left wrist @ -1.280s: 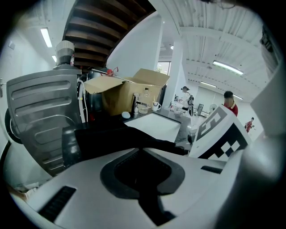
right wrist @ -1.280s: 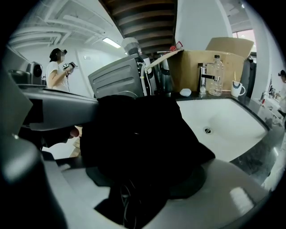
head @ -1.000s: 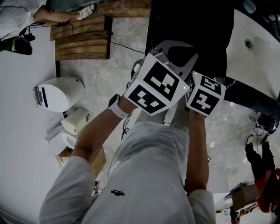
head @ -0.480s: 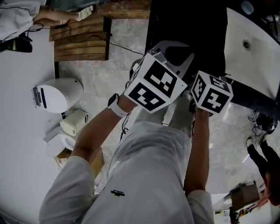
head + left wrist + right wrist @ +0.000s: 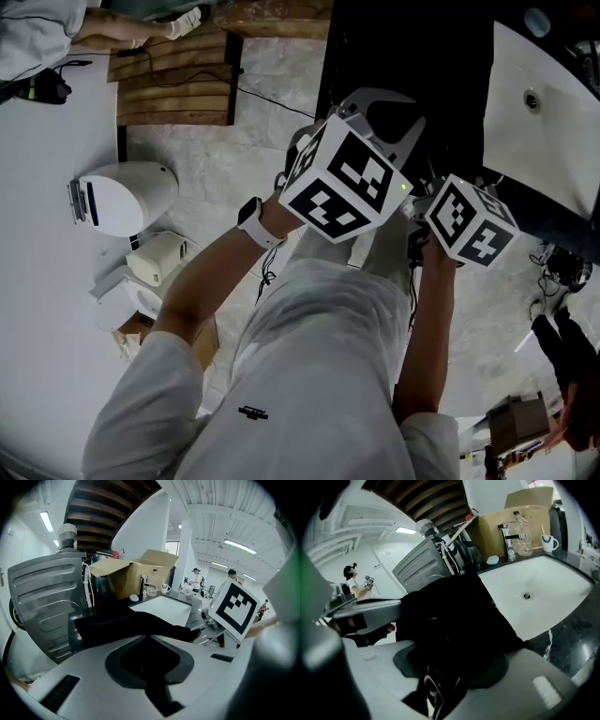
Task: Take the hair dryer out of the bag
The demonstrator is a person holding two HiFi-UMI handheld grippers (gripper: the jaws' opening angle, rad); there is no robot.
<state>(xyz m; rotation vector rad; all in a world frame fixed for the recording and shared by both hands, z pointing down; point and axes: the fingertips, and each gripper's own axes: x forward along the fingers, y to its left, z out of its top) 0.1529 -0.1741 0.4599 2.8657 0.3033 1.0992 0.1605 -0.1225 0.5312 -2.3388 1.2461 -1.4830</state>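
Note:
A black fabric bag lies on the dark counter next to a white basin. My left gripper reaches over it, and in the left gripper view the left gripper is shut on a fold of the black bag. The right gripper is pushed into the bag's mouth. Its jaws are closing around a glossy black ringed part, apparently the hair dryer, and I cannot see the pads pressing on it. In the head view its marker cube hides the right jaws.
The white basin sits right of the bag, with a tap, a bottle and a mug behind it. A cardboard box and a grey ribbed panel stand at the back. A white toilet stands on the floor.
The right gripper's cube has shifted right and a little down and has rolled, showing other faces. The left gripper keeps its place on the bag.

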